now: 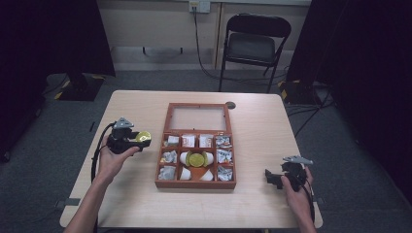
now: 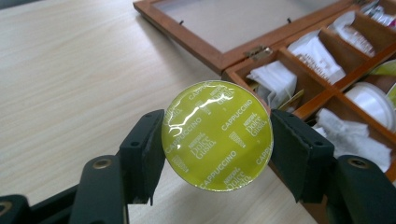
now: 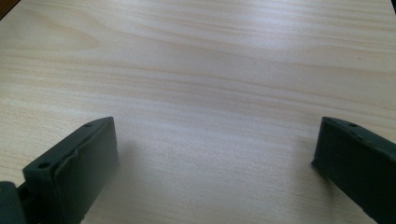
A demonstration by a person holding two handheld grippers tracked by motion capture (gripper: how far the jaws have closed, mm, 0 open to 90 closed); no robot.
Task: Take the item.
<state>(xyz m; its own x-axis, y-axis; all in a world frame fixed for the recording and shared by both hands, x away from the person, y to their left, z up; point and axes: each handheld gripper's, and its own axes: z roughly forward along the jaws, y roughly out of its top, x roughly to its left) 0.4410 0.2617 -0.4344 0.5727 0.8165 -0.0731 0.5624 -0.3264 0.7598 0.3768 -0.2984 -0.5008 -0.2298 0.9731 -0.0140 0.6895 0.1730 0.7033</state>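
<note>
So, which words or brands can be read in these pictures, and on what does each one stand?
"CAPPUCCINO": repeated in white on the yellow-green foil lid of the capsule, held in the left gripper.
"NESCAFÉ Dolce Gusto": the logo repeated on that same lid.
Print on the white sachets in the wooden box: too blurred to read.

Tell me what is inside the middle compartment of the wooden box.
A yellow-green capsule lies on white capsules in the wooden box. Anything underneath is covered.

We see a light wood counter [image 1: 262,121]; an open compartmented wooden box [image 1: 196,183] sits flat at its centre.
</note>
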